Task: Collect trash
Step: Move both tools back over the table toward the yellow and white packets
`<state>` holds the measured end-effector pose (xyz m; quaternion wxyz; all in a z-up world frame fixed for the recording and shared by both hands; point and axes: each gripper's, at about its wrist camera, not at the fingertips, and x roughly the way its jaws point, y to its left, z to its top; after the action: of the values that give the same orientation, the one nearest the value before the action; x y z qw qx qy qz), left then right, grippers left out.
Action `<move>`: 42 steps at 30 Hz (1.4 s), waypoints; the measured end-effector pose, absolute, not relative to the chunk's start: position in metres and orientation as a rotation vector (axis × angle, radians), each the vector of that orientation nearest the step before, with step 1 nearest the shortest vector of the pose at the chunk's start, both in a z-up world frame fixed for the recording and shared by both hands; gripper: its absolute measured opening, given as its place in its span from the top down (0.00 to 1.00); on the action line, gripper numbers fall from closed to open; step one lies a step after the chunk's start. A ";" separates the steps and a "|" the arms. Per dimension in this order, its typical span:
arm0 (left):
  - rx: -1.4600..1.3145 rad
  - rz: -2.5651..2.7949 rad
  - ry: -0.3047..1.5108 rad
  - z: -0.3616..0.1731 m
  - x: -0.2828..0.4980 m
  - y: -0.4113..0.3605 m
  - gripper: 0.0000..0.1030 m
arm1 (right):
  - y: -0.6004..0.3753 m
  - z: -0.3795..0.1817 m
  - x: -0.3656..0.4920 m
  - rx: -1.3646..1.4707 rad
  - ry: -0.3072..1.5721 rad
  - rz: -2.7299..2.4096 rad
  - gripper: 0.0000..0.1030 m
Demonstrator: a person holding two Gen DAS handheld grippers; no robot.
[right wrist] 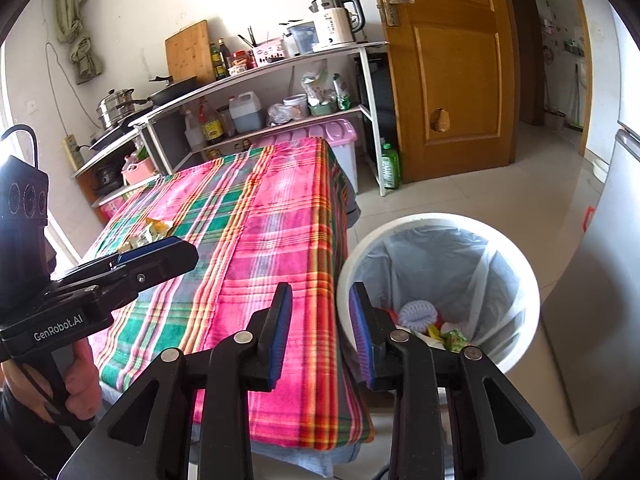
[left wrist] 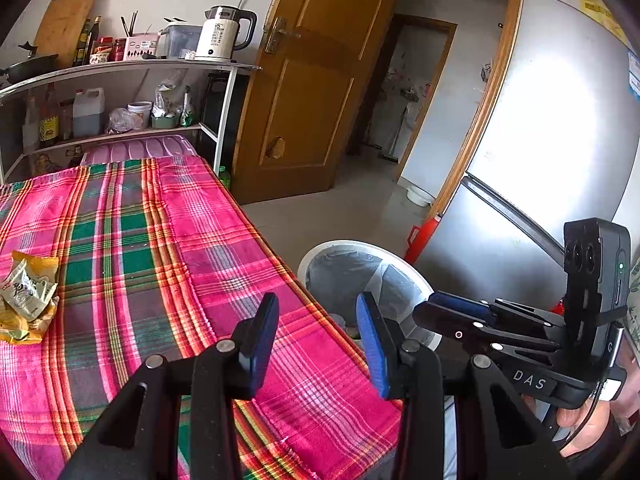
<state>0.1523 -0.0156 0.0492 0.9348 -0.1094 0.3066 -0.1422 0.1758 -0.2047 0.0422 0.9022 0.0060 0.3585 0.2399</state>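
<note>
Left tongs [left wrist: 318, 332] empty, snack wrappers [left wrist: 26, 296] well apart leftward on tablecloth [left wrist: 168, 240]

Both wrist views face doorway; share table [left wrist: 168, 216], bin [right wrist: 516, 264].

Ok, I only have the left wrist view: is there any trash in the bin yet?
Observer: Yes. The right wrist view looks into the white bin: a foam fruit net and a green wrapper lie at the bottom.
Operator: Is the right gripper carrying anything?
Observer: No. The right gripper has its jaws open with nothing between them.
Operator: What's past the shelf's left end?
Observer: A stacked steel steamer pot.
</note>
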 end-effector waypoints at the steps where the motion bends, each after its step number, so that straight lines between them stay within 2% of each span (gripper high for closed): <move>1: -0.224 -0.283 0.625 0.049 0.150 -0.012 0.59 | -0.202 0.042 0.175 0.010 0.741 0.502 0.69; 13: -0.241 -0.190 0.611 0.042 0.131 0.025 0.59 | -0.163 0.040 0.171 -0.029 0.752 0.587 0.69; 25: -0.278 -0.039 0.582 0.037 0.113 0.096 0.59 | -0.105 0.036 0.178 -0.081 0.765 0.686 0.69; 32: -0.289 0.050 0.566 0.035 0.106 0.135 0.59 | -0.068 0.033 0.184 -0.107 0.771 0.747 0.63; 42: -0.328 0.212 0.569 0.023 0.110 0.202 0.50 | -0.025 0.026 0.191 -0.156 0.780 0.806 0.63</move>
<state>0.1099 0.2015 0.0233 0.9410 -0.1605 0.2791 0.1041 0.1911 -0.0248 0.0259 0.8440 -0.0739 0.3695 0.3816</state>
